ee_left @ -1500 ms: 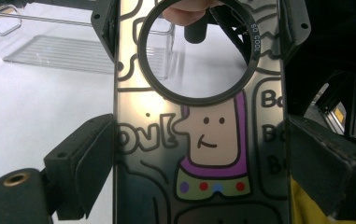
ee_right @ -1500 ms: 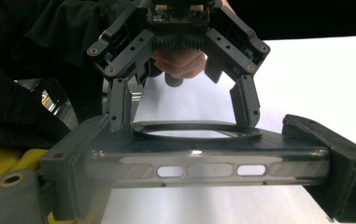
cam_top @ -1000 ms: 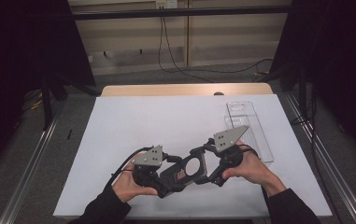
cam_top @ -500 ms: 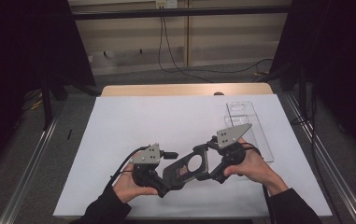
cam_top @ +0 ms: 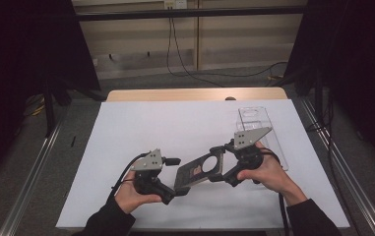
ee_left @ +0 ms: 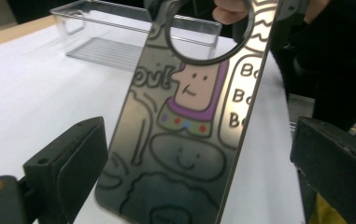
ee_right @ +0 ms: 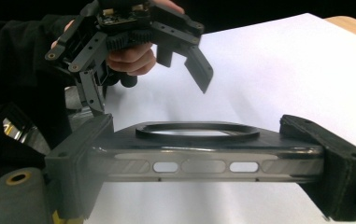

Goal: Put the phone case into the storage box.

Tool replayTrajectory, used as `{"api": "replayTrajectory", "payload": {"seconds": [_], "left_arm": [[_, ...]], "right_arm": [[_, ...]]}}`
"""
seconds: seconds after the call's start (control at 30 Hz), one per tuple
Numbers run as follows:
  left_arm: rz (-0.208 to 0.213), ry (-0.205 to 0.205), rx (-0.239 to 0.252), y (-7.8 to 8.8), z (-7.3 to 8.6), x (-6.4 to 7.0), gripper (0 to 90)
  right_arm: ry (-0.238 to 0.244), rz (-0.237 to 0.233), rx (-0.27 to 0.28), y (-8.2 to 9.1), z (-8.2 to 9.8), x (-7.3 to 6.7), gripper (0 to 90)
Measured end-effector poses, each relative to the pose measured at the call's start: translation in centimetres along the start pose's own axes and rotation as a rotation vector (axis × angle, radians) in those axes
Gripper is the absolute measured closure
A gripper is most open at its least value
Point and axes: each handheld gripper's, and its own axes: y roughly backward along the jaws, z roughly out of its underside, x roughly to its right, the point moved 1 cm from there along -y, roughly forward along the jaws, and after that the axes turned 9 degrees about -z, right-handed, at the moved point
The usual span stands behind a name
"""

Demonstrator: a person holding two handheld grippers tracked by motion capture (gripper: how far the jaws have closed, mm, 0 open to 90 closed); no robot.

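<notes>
A phone case [cam_top: 200,169] printed with cartoon figures and fitted with a round ring hangs tilted above the white table between my two grippers. My right gripper [cam_top: 219,164] is shut on its ring end, and in the right gripper view [ee_right: 203,163] both jaws press on the case's side edges [ee_right: 241,151]. My left gripper [cam_top: 177,189] is at the case's lower end. Its jaws have just been opening; in the left gripper view [ee_left: 199,172] they stand wide on either side of the case [ee_left: 185,140], with a gap on the right. The left gripper [ee_right: 150,93] also faces the right gripper's camera.
A clear plastic tray [cam_top: 261,128] lies on the white sheet [cam_top: 175,128] at the right, just beyond my right hand, and appears behind the case as the tray [ee_left: 119,42]. Metal rails run along both sides of the table, and a wooden edge [cam_top: 195,94] lies at the back.
My right gripper and its end of the case have crept slightly up and to the right. The left hand has stayed almost in place.
</notes>
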Motion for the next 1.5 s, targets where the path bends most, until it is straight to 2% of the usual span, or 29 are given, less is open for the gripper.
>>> {"api": "replayTrajectory", "payload": {"seconds": [0.17,0.4,0.47,0.6,0.77,1.03,1.1,1.13,1.27,1.33,1.43,1.5], "left_arm": [[-0.075,-0.022,-0.038,0.5,0.4,-0.2,5.1],[-0.168,-0.011,-0.007,1.5,0.7,-0.9,3.5],[-0.202,0.008,0.005,1.8,0.8,-1.1,3.3],[-0.255,0.019,0.036,2.6,1.3,-1.4,2.5],[-0.325,0.047,0.043,3.9,2.3,-1.8,2.3],[-0.407,0.091,0.077,5.4,3.6,-2.2,2.5],[-0.434,0.083,0.07,5.7,3.9,-2.2,2.3],[-0.438,0.093,0.078,5.7,4.0,-2.2,2.3],[-0.458,0.068,0.072,6.4,4.6,-2.1,2.0],[-0.468,0.085,0.083,6.6,4.9,-2.2,1.8],[-0.504,0.087,0.096,7.0,5.2,-2.3,2.0],[-0.535,0.109,0.101,7.3,5.4,-2.3,1.8]], "right_arm": [[-0.016,0.044,0.021,0.4,0.0,0.1,11.9],[-0.039,0.096,0.047,1.1,0.0,0.4,11.9],[-0.043,0.11,0.056,1.2,0.0,0.4,11.9],[-0.047,0.13,0.055,1.5,0.1,0.3,11.8],[-0.075,0.174,0.068,1.9,0.2,0.4,11.9],[-0.091,0.207,0.092,2.8,0.3,0.5,11.9],[-0.096,0.209,0.097,3.0,0.3,0.5,11.9],[-0.104,0.215,0.097,3.2,0.3,0.5,11.9],[-0.114,0.235,0.111,3.8,0.3,0.5,11.9],[-0.114,0.25,0.117,4.1,0.2,0.4,11.9],[-0.117,0.265,0.129,4.7,0.0,0.4,11.9],[-0.116,0.274,0.132,5.0,0.0,0.3,11.9]]}}
